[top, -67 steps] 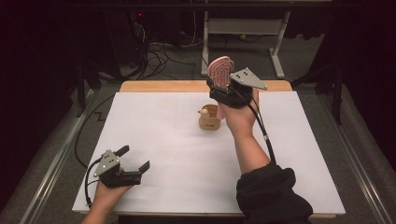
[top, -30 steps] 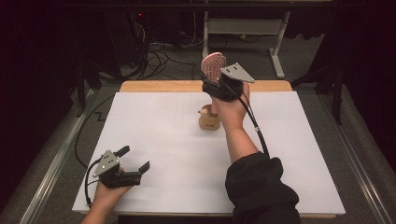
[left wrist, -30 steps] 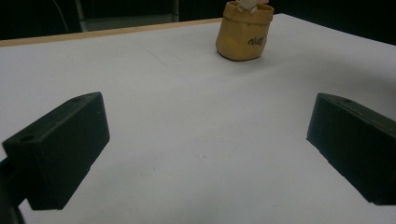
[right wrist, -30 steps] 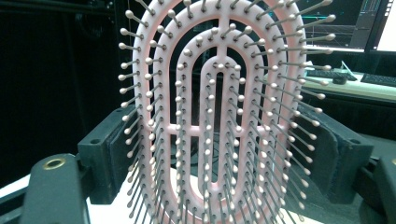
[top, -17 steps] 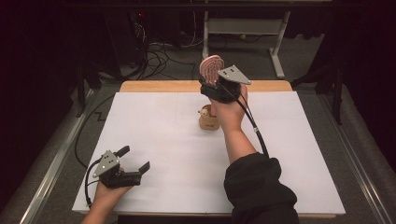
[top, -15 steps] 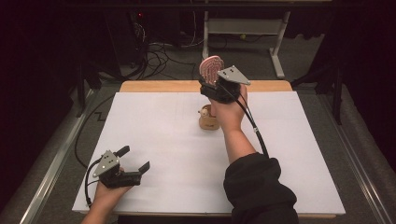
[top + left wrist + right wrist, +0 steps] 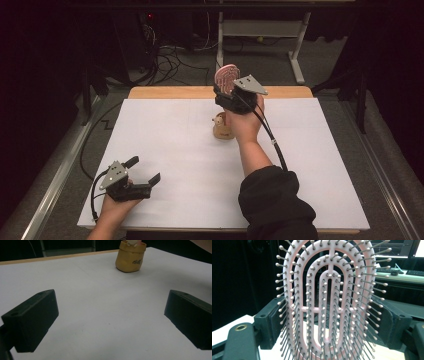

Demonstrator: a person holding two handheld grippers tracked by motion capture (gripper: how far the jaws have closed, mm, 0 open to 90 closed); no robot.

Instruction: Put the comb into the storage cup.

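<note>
My right gripper [image 7: 226, 91] is raised above the far middle of the table, shut on a pink hairbrush [image 7: 225, 77]. The brush head [image 7: 329, 302] stands upright between the two black jaws, bristles facing the camera. Just below and in front of that hand sits a small tan pot [image 7: 222, 128] with dark writing on its side [image 7: 130, 257] and something pale in its mouth. My left gripper [image 7: 144, 169] rests at the near left of the table, open, nothing between its jaws [image 7: 110, 315], pointing toward the pot.
A white sheet [image 7: 165, 135] covers the table, with a wooden edge [image 7: 170, 92] at the far side. Beyond it are floor cables [image 7: 170, 60] and a white desk frame [image 7: 260, 30]. The right gripper's cable [image 7: 272, 142] runs along the forearm.
The right gripper with the brush has drifted slightly left, staying above the pot. The left gripper has not moved.
</note>
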